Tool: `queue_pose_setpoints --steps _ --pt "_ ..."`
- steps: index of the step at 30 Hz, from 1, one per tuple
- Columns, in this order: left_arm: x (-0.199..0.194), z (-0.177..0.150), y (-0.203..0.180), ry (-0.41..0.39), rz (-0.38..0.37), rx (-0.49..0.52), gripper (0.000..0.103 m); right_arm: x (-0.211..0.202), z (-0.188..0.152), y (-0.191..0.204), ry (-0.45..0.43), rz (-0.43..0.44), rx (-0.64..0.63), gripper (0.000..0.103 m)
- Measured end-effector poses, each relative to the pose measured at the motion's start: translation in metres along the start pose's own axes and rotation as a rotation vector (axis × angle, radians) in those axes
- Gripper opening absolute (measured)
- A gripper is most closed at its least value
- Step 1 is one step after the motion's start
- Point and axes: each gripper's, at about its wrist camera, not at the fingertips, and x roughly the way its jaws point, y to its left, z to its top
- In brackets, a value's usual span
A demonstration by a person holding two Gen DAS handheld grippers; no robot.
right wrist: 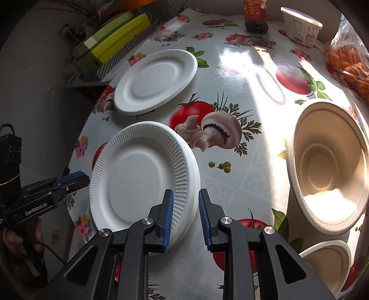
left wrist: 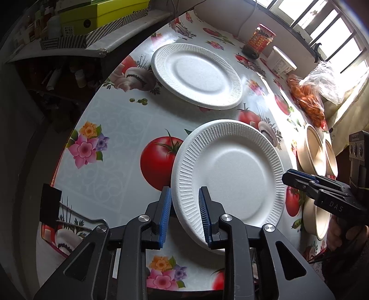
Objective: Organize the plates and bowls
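Two white foam plates lie on the round table with a tomato-and-mushroom cloth. The near plate (left wrist: 228, 170) (right wrist: 143, 180) looks like a stack of two. The far plate (left wrist: 196, 75) (right wrist: 155, 80) lies apart behind it. My left gripper (left wrist: 185, 214) is open, its jaws either side of the near plate's left rim. My right gripper (right wrist: 185, 218) is open, its jaws either side of the same plate's right rim; it shows in the left wrist view (left wrist: 297, 178). Beige bowls (right wrist: 327, 166) (left wrist: 316, 150) stand at the right, another (right wrist: 327, 263) nearer.
At the far edge stand a dark sauce bottle (left wrist: 259, 42) (right wrist: 256, 16), a white tub (left wrist: 282, 61) (right wrist: 301, 26) and a bag of orange fruit (left wrist: 309, 101) (right wrist: 350, 64). Green boxes (left wrist: 101, 13) (right wrist: 115, 39) sit on a shelf left of the table.
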Motion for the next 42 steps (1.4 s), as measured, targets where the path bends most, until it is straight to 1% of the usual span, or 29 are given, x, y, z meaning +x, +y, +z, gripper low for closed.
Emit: queue_pose_setpoints --steps 5,10,17,21,24,25,30,33,36,39,42 --pt "0.0 0.0 0.0 -0.003 -0.003 0.003 0.026 0.001 0.0 0.0 0.003 -0.008 -0.001 0.023" --pt "-0.002 0.002 0.002 -0.01 -0.006 -0.007 0.026 0.0 0.001 0.001 0.0 -0.022 -0.007 0.026" --pt "-0.007 0.009 0.003 -0.034 -0.002 -0.011 0.026 -0.01 0.008 0.002 -0.03 -0.046 -0.021 0.029" --pt "-0.009 0.016 0.004 -0.053 0.0 -0.014 0.026 -0.02 0.016 0.004 -0.064 -0.051 -0.03 0.032" --pt "-0.011 0.024 0.004 -0.068 -0.005 -0.014 0.026 -0.026 0.022 0.006 -0.093 -0.051 -0.047 0.04" --pt "-0.013 0.026 0.004 -0.078 -0.006 -0.013 0.026 -0.027 0.025 0.007 -0.1 -0.053 -0.05 0.041" --pt "-0.015 0.042 0.007 -0.101 -0.014 -0.03 0.026 -0.032 0.042 0.008 -0.116 -0.062 -0.064 0.041" --pt "-0.016 0.052 0.012 -0.103 -0.026 -0.061 0.026 -0.036 0.055 0.006 -0.129 -0.04 -0.075 0.041" --pt "-0.018 0.064 0.018 -0.122 -0.004 -0.086 0.027 -0.035 0.072 0.005 -0.115 -0.047 -0.103 0.041" --pt "-0.017 0.076 0.025 -0.12 -0.005 -0.113 0.027 -0.034 0.093 0.0 -0.097 -0.017 -0.102 0.041" --pt "-0.019 0.088 0.031 -0.139 0.025 -0.134 0.027 -0.032 0.114 0.0 -0.096 -0.015 -0.115 0.041"
